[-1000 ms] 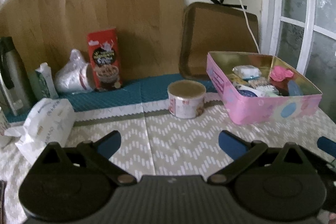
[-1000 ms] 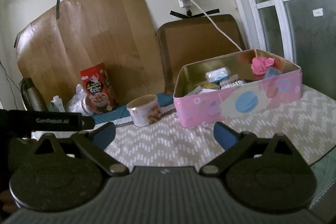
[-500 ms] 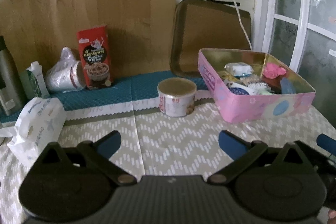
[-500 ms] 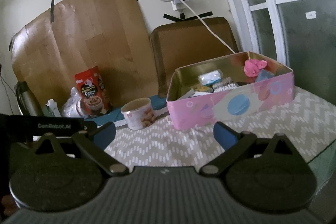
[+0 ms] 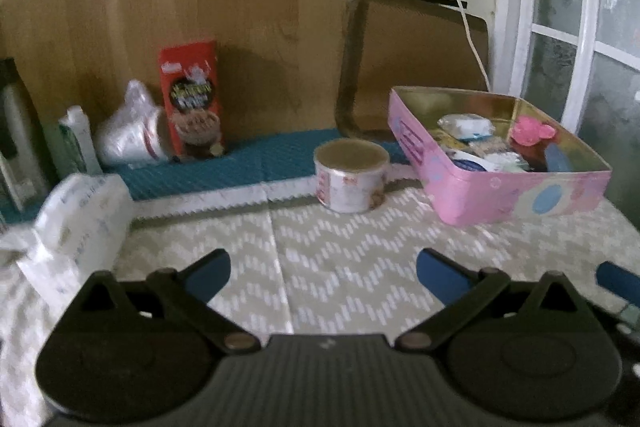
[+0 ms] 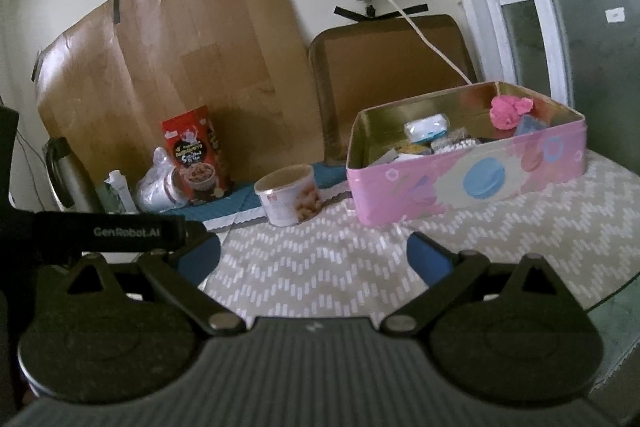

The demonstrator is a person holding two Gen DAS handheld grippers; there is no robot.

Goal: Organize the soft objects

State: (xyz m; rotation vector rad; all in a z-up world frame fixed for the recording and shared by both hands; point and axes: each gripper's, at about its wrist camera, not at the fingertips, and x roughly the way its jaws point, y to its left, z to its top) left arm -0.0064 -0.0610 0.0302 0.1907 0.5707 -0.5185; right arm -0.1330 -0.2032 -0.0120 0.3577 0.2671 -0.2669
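A pink tin box [image 5: 516, 193] stands at the right of the table and holds several soft items, among them a pink crumpled piece [image 5: 534, 131] and a white packet [image 5: 466, 125]. It also shows in the right wrist view [image 6: 468, 183]. A white soft pack [image 5: 78, 223] lies at the left edge of the table. My left gripper [image 5: 323, 273] is open and empty above the chevron cloth. My right gripper [image 6: 314, 259] is open and empty, in front of the tin.
A round snack tub [image 5: 351, 175] stands left of the tin. A red carton [image 5: 191, 103], a wrapped stack of cups [image 5: 130, 139] and a small carton [image 5: 76, 141] stand along the back board. A brown tray [image 5: 412, 63] leans on the wall. A cable [image 6: 420, 31] hangs above the tin.
Both grippers have drifted slightly, so the tin and tub shifted a little in view. Both stay open and empty. Nothing on the table has moved.
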